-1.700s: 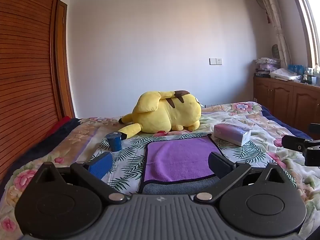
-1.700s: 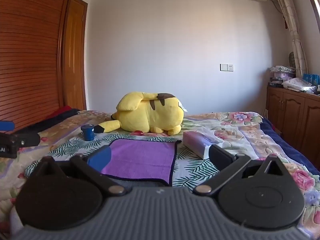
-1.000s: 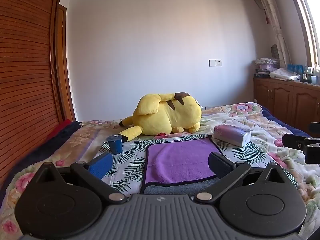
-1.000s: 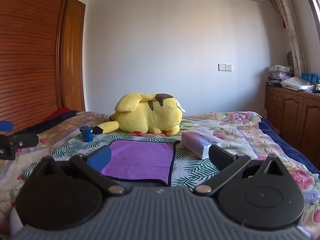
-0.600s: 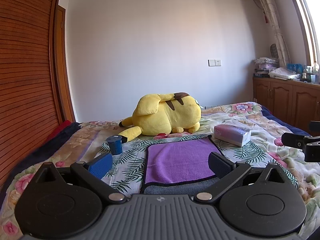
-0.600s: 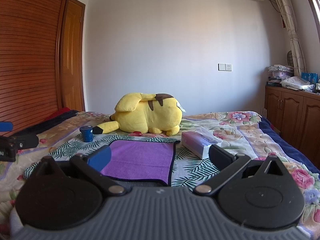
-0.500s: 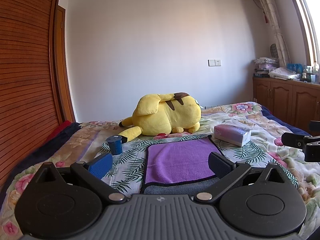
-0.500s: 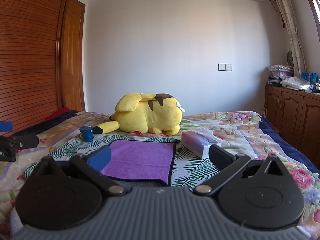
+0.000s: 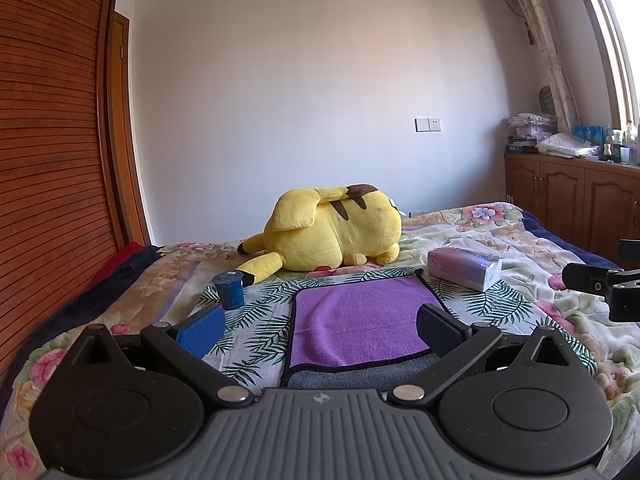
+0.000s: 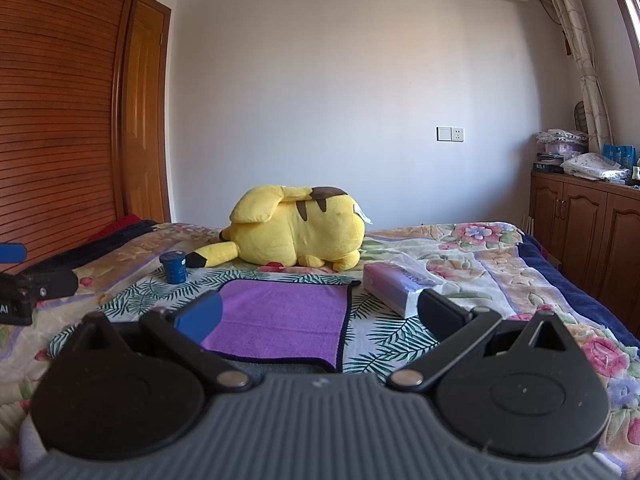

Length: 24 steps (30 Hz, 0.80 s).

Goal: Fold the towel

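Observation:
A purple towel (image 9: 360,322) with a dark border lies folded on the bed, a grey layer (image 9: 352,376) showing along its near edge. It also shows in the right wrist view (image 10: 280,320). My left gripper (image 9: 320,326) is open and empty, held just short of the towel's near edge. My right gripper (image 10: 318,312) is open and empty, near the towel's near right corner. Part of the right gripper shows at the right edge of the left wrist view (image 9: 604,284). Part of the left gripper shows at the left edge of the right wrist view (image 10: 32,292).
A yellow plush toy (image 9: 332,232) lies behind the towel. A small blue cup (image 9: 229,290) stands at the towel's far left. A tissue pack (image 9: 464,266) lies at its far right. Wooden cabinets (image 9: 572,208) line the right wall; a wooden wardrobe (image 9: 52,160) stands left.
Both views have risen and tilted slightly, so the bed sits a little lower in frame. The towel has not moved and both grippers stay open.

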Motion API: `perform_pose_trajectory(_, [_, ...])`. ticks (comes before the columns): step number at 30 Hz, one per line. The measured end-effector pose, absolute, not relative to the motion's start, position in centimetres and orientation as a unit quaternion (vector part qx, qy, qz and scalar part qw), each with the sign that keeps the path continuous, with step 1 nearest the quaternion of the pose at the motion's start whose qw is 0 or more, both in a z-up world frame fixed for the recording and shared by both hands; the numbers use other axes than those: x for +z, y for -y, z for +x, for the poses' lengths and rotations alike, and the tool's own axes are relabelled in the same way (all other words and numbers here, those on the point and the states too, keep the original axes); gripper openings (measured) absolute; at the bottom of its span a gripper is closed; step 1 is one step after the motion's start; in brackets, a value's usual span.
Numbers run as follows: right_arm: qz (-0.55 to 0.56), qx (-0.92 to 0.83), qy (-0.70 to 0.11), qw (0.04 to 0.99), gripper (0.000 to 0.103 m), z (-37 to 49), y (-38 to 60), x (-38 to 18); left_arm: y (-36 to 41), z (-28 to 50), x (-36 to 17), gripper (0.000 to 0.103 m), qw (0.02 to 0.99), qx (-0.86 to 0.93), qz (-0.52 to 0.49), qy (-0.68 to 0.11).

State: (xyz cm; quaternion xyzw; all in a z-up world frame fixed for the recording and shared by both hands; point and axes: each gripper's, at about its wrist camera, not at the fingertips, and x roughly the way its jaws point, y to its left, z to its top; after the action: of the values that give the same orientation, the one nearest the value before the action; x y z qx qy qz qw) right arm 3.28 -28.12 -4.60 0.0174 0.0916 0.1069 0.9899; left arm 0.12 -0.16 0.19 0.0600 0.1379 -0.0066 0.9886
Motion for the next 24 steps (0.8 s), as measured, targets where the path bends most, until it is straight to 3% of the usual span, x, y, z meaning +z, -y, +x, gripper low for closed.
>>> perform_pose_trajectory(24, [0.017,0.107,-0.092,0.990,0.103,3.38,28.15,-4.51,0.26,0.07,0.28,0.103,0.988,-0.008,0.064,-0.138])
